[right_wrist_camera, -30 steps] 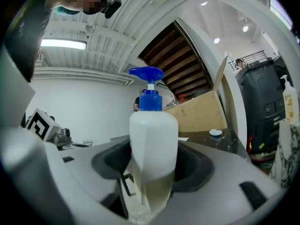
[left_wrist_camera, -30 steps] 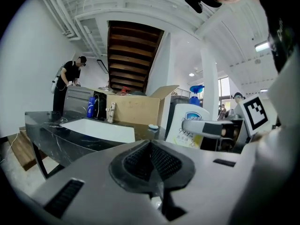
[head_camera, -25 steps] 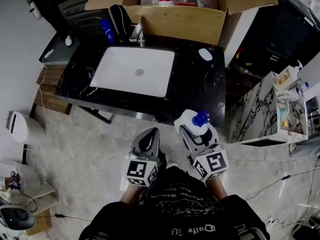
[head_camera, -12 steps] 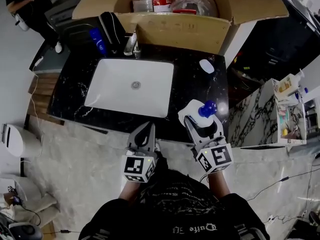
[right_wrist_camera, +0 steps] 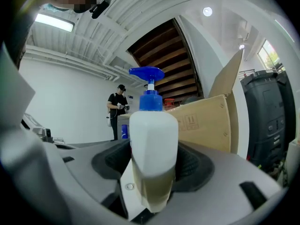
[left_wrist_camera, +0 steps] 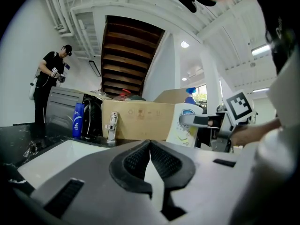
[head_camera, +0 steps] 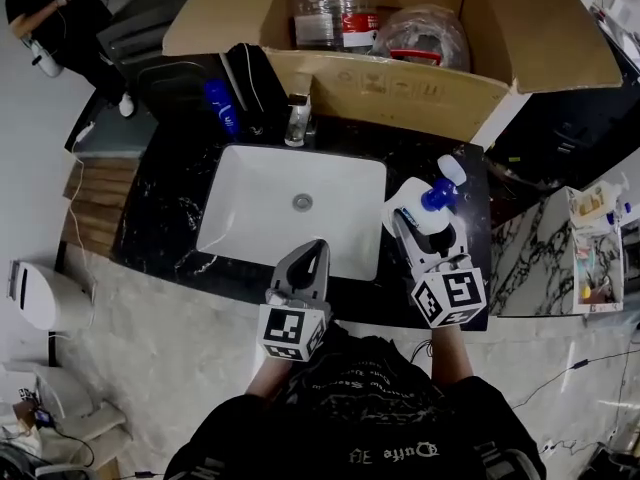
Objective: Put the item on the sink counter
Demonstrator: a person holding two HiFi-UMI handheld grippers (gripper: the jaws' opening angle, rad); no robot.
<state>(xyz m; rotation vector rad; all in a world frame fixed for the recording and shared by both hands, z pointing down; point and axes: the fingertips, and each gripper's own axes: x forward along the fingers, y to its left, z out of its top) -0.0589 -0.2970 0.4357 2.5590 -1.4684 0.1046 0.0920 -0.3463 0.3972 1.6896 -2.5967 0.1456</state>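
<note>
My right gripper [head_camera: 428,226] is shut on a white pump bottle [head_camera: 412,209] with a blue pump head. It holds the bottle over the black marble sink counter [head_camera: 180,198], right of the white basin [head_camera: 250,213]. In the right gripper view the white pump bottle [right_wrist_camera: 152,149] stands upright between the jaws of the right gripper [right_wrist_camera: 153,165], pads pressed to its sides. My left gripper [head_camera: 305,268] hangs over the basin's front edge, jaws together and empty. In the left gripper view the left gripper [left_wrist_camera: 150,161] points at the faucet [left_wrist_camera: 111,128], and the white pump bottle [left_wrist_camera: 185,125] shows at the right.
A large open cardboard box [head_camera: 400,78] with plastic bottles stands behind the counter. A blue bottle [head_camera: 221,105], a black bag [head_camera: 262,83] and the faucet [head_camera: 297,118] line the back edge. A small white object [head_camera: 452,169] lies at the counter's right back. A person [head_camera: 55,13] stands far left.
Both grippers have come forward from above the floor to above the counter. The right one carried the pump bottle with it, the left one now hangs over the basin's front edge.
</note>
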